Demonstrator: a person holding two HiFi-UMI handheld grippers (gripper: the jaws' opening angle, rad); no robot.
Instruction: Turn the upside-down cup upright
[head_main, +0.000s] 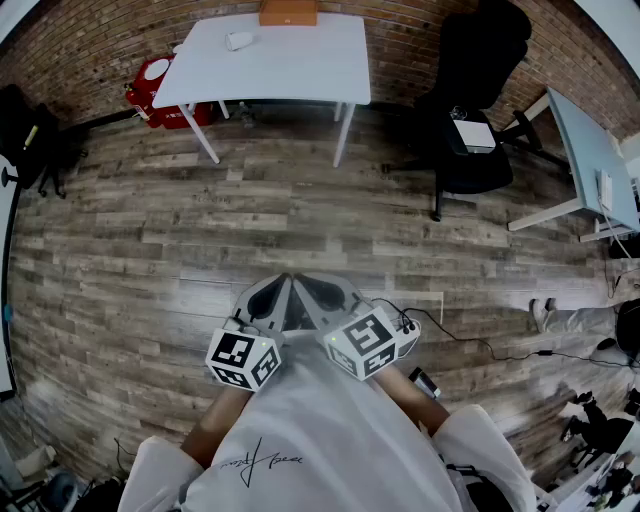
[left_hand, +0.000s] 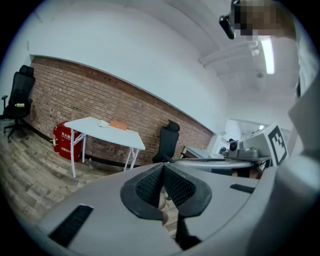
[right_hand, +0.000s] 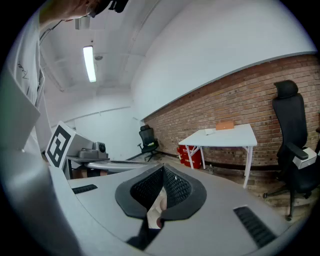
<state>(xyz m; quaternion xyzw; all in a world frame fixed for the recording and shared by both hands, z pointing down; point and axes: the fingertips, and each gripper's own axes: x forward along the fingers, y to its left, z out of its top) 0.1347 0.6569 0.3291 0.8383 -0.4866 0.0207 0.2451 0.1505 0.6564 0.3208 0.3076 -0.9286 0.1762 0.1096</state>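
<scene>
1. Head view: the person stands on the wooden floor (head_main: 200, 250), well away from the white counter (head_main: 300, 75) that stands against the brick wall (head_main: 410, 30).
2. A small white thing near the counter's far edge is probably the cup (head_main: 238, 40). It is too small here to tell which way up it stands. An orange box (head_main: 288, 12) lies near it.
3. The left tool (head_main: 270, 298) and the right tool (head_main: 324, 293) are held close to the person's body, side by side. In each gripper view the jaws meet tip to tip with nothing between them.
4. The task looks not yet begun, since the counter must be reached first.
5. The cup is likely light, stiff and smooth, so it may slip or tip. A hold across its side wall near mid-height seems best, with only gentle pressure in case the wall is thin.
</scene>
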